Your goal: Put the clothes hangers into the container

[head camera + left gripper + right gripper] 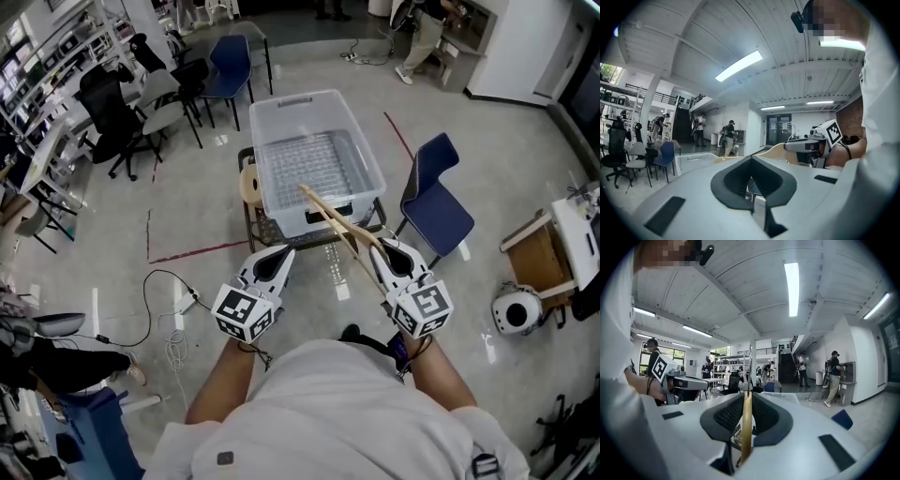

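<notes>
A clear plastic container (pixel 319 155) stands empty on a low cart (pixel 323 234) in front of me. My right gripper (pixel 384 249) is shut on a wooden clothes hanger (pixel 336 225), whose arms reach forward and left over the container's near rim. In the right gripper view the hanger (pixel 746 430) stands edge-on between the pads. My left gripper (pixel 280 256) hangs beside it at the same height, shut, with nothing between its jaws (pixel 751 171). The left gripper view shows the right gripper (pixel 806 146) with the hanger (pixel 774 151) and, further left, the container (pixel 693 159).
A blue chair (pixel 433 199) stands close to the cart's right side. A round wooden stool (pixel 249 185) sits at its left. Black office chairs (pixel 117 122) and another blue chair (pixel 228 66) are farther back. A cable (pixel 169 300) lies on the floor at left; a white round device (pixel 514 314) at right.
</notes>
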`<state>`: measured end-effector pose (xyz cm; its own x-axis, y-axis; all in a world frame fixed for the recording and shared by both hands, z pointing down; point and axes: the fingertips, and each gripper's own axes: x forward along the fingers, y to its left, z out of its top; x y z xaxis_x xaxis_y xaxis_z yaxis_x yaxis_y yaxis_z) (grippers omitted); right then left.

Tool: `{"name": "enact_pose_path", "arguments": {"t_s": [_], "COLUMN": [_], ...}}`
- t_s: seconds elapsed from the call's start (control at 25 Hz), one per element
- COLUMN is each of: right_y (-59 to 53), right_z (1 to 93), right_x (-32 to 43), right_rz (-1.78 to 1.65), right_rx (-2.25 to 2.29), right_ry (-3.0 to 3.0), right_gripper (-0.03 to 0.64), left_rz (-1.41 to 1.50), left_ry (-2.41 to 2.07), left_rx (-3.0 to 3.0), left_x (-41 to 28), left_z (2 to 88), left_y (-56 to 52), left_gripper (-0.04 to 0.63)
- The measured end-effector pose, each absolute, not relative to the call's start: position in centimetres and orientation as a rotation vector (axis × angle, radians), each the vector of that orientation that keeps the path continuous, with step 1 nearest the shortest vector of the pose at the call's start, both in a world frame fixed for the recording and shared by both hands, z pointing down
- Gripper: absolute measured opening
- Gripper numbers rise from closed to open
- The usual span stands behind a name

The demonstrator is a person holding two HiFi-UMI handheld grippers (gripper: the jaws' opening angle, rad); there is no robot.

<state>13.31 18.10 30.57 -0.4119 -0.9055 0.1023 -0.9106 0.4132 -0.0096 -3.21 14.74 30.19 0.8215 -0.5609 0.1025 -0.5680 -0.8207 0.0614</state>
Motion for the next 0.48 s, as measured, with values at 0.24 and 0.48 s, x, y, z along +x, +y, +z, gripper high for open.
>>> {"name": "enact_pose_path", "arguments": {"t_s": [0.24,0.48], "right_y": [14.8,12.1], "right_z": [30.7,30.8], "right_x": [18.4,23.0], "right_rz": [0.089,0.077], "right_rx": [1.621,1.565], "right_ry": [-2.582,-2.604], "right_gripper": [0.064,0.064], "left_rz": [0.125,0.121], "left_ry": [-0.935,-0.982], "left_rx": [2.892,2.873], "left_x": [1.8,6.3], "left_z": [30.6,30.9], "left_y": [11.7,9.4], "left_gripper": [0.017,0.017]}}
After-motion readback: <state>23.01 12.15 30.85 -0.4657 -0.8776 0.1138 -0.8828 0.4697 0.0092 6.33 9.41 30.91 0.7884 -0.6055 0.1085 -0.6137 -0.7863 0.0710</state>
